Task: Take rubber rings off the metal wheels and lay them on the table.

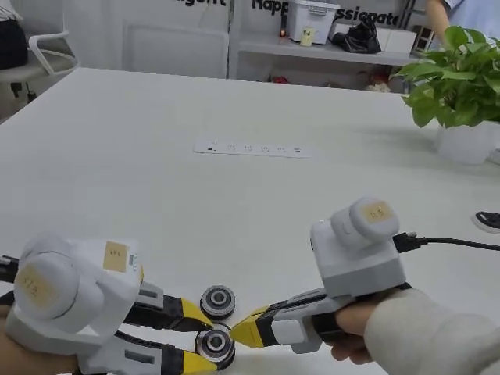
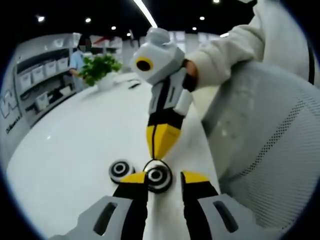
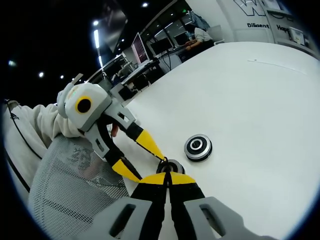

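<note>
Near the front edge of the white bench (image 1: 234,219) lie two small metal wheels, close together. The left gripper (image 1: 205,341) has its yellow-tipped jaws apart, one on each side of the nearer wheel (image 1: 216,344), without clearly squeezing it. The right gripper (image 1: 237,332) points in from the other side, its jaws pressed together, nipping the black rubber ring (image 2: 159,188) at that wheel's rim. The second wheel (image 1: 217,301) sits just beyond, untouched, its ring on. Farther back lie a flat power strip (image 1: 252,148) and a potted plant (image 1: 457,74).
</note>
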The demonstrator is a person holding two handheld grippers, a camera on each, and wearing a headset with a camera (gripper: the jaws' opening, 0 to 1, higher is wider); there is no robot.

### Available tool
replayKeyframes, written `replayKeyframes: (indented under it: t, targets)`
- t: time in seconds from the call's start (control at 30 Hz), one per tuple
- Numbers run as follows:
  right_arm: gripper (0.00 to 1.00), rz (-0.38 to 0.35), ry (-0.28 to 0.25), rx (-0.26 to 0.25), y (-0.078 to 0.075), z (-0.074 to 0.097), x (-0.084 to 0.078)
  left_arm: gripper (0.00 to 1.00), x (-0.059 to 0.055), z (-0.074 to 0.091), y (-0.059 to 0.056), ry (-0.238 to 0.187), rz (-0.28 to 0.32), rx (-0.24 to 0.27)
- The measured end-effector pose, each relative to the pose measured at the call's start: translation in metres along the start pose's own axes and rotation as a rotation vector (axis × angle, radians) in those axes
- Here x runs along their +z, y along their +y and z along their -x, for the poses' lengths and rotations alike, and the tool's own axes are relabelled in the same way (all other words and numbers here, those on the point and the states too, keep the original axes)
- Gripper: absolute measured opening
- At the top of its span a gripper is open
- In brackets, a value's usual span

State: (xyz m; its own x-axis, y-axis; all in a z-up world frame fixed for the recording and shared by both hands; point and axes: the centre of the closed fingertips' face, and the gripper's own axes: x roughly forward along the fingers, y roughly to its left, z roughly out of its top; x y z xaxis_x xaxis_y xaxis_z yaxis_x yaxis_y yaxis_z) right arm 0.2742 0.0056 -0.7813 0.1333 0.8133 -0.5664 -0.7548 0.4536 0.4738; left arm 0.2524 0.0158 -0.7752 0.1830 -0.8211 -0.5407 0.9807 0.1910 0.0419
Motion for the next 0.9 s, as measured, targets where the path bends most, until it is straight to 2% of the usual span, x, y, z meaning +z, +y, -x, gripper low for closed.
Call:
replayKeyframes:
  t: [0.1, 0.2, 0.43, 0.63, 0.9]
  targets:
    - [0.00, -0.005, -0.012, -0.003, 0.000, 0.004, 0.002, 0.37, 0.000, 0.006, 0.001, -0.001, -0.001, 0.008]
    - [0.00, -0.010, -0.032, -0.007, 0.000, 0.007, 0.007, 0.44, 0.000, 0.013, 0.004, -0.011, 0.028, 0.017]
    - [0.00, -0.026, -0.070, 0.000, 0.003, 0.009, 0.016, 0.56, -0.002, 0.025, 0.011, -0.005, 0.014, 0.052]
    - [0.00, -0.027, -0.088, 0.011, 0.008, 0.009, 0.022, 0.59, -0.005, 0.036, 0.016, -0.007, 0.037, 0.080]
    - [0.00, -0.026, -0.100, 0.048, 0.020, 0.003, 0.027, 0.63, -0.011, 0.045, 0.013, 0.008, 0.038, 0.095]
